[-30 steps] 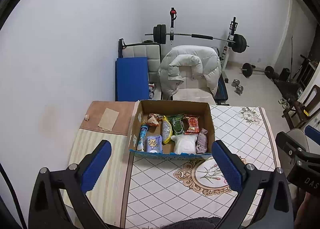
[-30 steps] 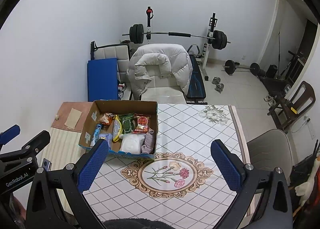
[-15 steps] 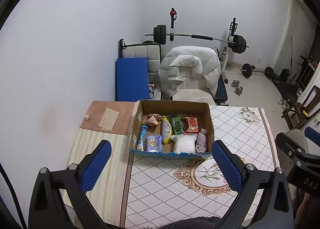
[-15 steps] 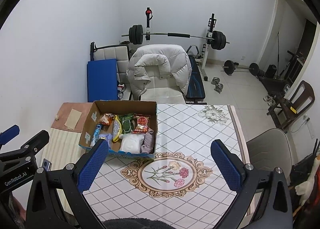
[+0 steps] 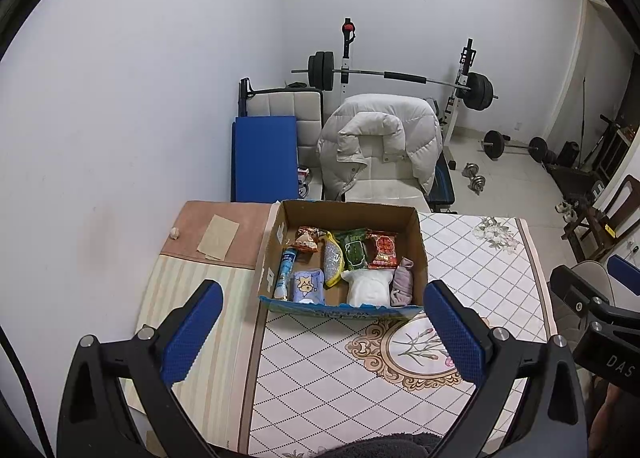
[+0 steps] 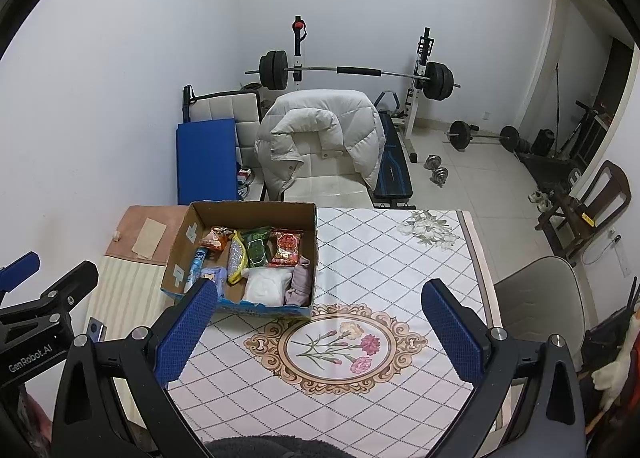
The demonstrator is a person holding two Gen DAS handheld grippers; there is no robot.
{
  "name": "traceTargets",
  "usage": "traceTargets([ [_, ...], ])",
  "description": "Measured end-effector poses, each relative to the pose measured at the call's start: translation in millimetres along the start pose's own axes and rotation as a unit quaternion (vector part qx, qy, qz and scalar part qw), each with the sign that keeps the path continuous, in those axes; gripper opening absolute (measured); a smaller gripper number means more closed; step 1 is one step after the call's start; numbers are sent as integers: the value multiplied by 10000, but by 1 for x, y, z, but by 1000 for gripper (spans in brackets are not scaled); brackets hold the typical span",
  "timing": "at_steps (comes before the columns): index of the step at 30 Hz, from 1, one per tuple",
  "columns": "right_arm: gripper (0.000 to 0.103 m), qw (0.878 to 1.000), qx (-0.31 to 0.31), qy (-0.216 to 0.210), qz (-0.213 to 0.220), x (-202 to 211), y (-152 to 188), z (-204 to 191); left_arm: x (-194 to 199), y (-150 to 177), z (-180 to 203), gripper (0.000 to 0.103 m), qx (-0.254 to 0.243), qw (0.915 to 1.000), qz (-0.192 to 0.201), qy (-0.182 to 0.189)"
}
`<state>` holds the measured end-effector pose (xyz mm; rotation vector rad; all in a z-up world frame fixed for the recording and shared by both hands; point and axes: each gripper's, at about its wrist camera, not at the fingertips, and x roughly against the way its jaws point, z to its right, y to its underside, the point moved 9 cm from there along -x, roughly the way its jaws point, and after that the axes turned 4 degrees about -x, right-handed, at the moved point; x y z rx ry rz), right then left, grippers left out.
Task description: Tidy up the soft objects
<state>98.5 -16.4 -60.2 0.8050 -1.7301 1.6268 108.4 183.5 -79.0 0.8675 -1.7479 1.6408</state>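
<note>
An open cardboard box [image 5: 412, 220] [image 6: 252, 209] stands on the table's far left part. Inside lie snack packets, a white soft bundle [image 5: 368, 287] [image 6: 266, 286], a mauve folded cloth [image 5: 402, 282] [image 6: 300, 284], a blue tissue pack [image 5: 307, 286] and a small blue bottle [image 5: 286, 268]. My left gripper [image 5: 324, 332] hangs open well above the table, in front of the box, holding nothing. My right gripper [image 6: 320, 332] is open too, over the flower medallion [image 6: 336, 346], empty. Each gripper shows at the edge of the other's view.
The table carries a diamond-pattern cloth [image 6: 384, 258] and a striped mat [image 5: 180, 298] on the left with a tan paper [image 5: 218, 236]. Behind the table is a chair with a white puffy jacket [image 5: 380, 138], a blue mat [image 5: 264, 158], a barbell rack [image 5: 400, 76]. A grey chair [image 6: 536, 302] stands at right.
Both grippers have drifted very slightly; the box sits a touch lower in the views. Nothing was taken hold of or let go.
</note>
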Motion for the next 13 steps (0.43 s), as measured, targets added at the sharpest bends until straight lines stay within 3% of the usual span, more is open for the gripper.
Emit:
traceTargets([
  [13, 103, 10000, 25, -10, 13, 3, 2, -3, 9, 6, 3, 103, 122, 9999, 43, 83],
])
